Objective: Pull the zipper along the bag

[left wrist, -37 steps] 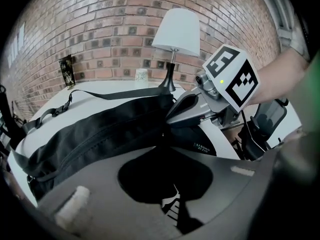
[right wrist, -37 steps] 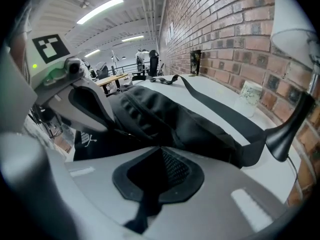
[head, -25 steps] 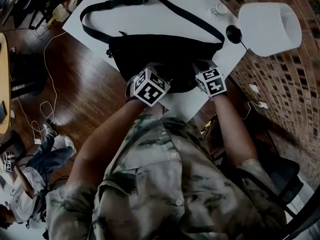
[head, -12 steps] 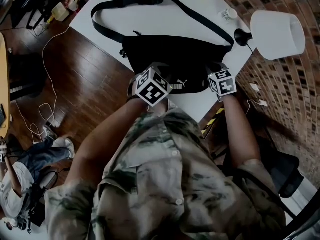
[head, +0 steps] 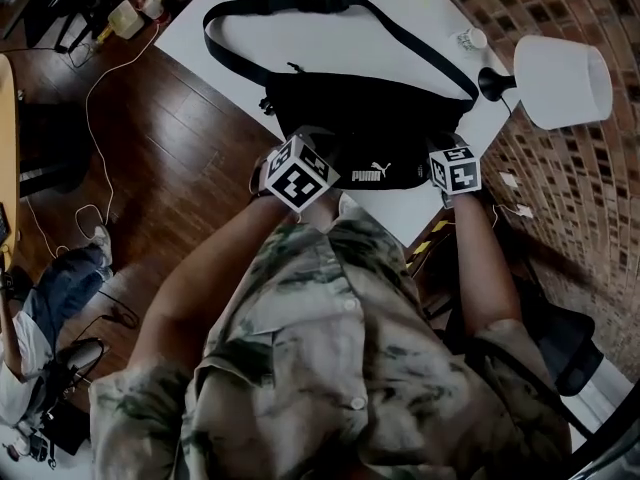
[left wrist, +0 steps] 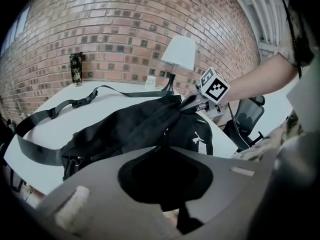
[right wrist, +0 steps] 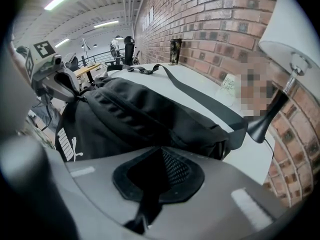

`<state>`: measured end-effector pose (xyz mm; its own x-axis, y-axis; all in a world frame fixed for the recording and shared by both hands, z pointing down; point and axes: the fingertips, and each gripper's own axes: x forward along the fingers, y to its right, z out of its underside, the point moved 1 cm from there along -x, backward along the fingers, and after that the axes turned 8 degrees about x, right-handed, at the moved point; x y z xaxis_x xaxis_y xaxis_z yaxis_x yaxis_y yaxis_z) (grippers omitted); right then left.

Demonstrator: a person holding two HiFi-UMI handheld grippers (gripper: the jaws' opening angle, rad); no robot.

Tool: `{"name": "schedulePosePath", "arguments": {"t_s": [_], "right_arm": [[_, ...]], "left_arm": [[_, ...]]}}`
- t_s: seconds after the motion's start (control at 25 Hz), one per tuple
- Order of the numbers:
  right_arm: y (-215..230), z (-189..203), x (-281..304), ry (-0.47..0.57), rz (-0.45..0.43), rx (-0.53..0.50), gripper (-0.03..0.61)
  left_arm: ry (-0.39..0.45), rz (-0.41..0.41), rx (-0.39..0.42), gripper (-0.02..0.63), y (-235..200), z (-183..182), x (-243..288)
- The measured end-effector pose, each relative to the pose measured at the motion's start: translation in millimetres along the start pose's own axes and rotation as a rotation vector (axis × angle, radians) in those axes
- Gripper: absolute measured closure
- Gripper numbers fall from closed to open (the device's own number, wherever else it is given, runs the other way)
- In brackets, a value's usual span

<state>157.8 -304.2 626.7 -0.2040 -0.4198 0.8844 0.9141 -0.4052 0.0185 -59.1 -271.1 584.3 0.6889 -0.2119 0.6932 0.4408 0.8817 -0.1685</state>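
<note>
A black waist bag (head: 370, 118) with a white logo lies on the white table (head: 250, 78), its strap (head: 300, 6) looped toward the far side. My left gripper (head: 316, 150) is at the bag's near left part. In the left gripper view it (left wrist: 165, 151) is shut on a thin black zipper pull (left wrist: 162, 141) that leads up to the zipper line (left wrist: 135, 129). My right gripper (head: 450, 150) holds the bag's right end. The right gripper view shows it (right wrist: 160, 159) shut on black mesh fabric of the bag (right wrist: 145, 114).
A white lamp (head: 560, 78) on a black base (head: 490, 83) stands at the table's right corner, a small white object (head: 470, 38) behind it. A dark can (left wrist: 76, 70) stands at the far edge. A brick wall is at the right, and the wooden floor (head: 150, 168) carries cables.
The grippers have spread apart: the left one has moved left along the bag and the right one stays on the bag's right end. The bag's logo face has come into sight.
</note>
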Motion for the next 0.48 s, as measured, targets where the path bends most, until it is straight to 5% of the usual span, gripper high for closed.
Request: {"name": "schedulePosePath", "arguments": {"t_s": [0.48], "right_arm": [[2, 0, 0, -0.029, 0.037, 0.011, 0.572]], "left_arm": [[0.010, -0.029, -0.036, 0.589, -18, 29, -24]]}}
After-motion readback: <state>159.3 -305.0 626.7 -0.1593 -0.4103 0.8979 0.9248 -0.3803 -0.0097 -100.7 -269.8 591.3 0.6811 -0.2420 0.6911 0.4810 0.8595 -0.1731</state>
